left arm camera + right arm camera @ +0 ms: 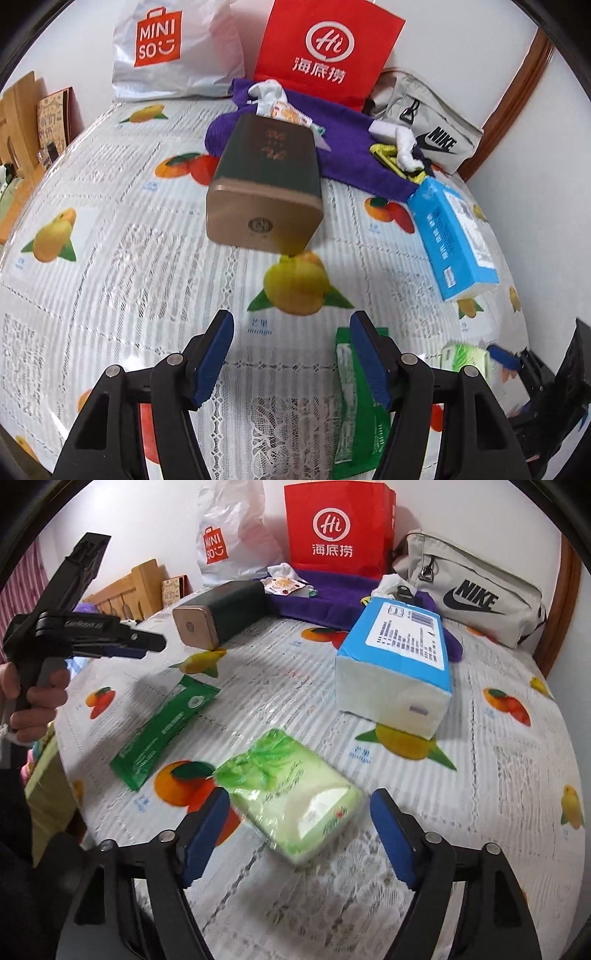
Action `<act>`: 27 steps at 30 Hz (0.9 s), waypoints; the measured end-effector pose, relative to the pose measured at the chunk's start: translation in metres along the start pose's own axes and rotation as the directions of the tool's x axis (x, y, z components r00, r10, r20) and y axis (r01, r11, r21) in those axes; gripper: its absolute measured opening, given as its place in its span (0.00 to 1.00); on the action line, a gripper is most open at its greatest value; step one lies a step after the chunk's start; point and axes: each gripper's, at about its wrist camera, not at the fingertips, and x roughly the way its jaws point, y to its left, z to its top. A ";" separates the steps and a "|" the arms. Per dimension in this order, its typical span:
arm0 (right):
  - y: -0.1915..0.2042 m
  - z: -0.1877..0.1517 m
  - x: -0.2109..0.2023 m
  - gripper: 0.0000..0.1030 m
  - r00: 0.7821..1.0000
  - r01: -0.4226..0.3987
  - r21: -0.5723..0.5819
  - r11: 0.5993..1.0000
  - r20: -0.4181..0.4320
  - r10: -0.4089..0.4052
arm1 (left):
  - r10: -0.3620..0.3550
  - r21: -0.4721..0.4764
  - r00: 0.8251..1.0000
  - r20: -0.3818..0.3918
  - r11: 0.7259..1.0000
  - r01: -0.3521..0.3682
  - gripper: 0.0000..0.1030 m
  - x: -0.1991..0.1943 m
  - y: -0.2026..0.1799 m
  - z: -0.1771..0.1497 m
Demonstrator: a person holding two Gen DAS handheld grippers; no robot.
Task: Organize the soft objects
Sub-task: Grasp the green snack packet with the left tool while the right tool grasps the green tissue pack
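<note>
A light green tissue pack (295, 797) lies on the table between the open fingers of my right gripper (299, 834), not gripped. A dark green flat packet (166, 727) lies to its left; in the left wrist view it (360, 406) sits under the right finger of my open, empty left gripper (291, 362). A blue and white tissue pack (395, 672) (454, 236) stands further back. A purple towel (347, 147) (332, 598) lies at the back with white socks (269, 92) and small packets on it.
A dark green tin with a gold lid (264, 184) (221, 613) lies on its side mid-table. A white Miniso bag (173, 48), a red paper bag (325, 48) and a grey Nike pouch (424, 118) stand along the wall. The table has a fruit-print cloth (110, 229).
</note>
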 end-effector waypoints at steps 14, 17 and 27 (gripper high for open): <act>0.004 0.009 0.020 0.60 0.998 0.055 0.042 0.998 0.020 -0.056 | -0.055 0.049 0.995 -0.083 0.997 0.059 0.64 0.013 -0.012 -0.033; -0.003 0.003 0.014 0.60 0.996 0.079 0.079 0.994 0.027 -0.082 | -0.104 0.064 0.991 -0.087 0.992 0.110 0.69 0.015 -0.022 -0.039; -0.042 -0.008 0.006 0.60 0.995 0.061 0.319 0.946 0.052 -0.082 | 0.082 0.190 0.995 -0.059 0.979 -0.069 0.75 0.022 -0.064 -0.057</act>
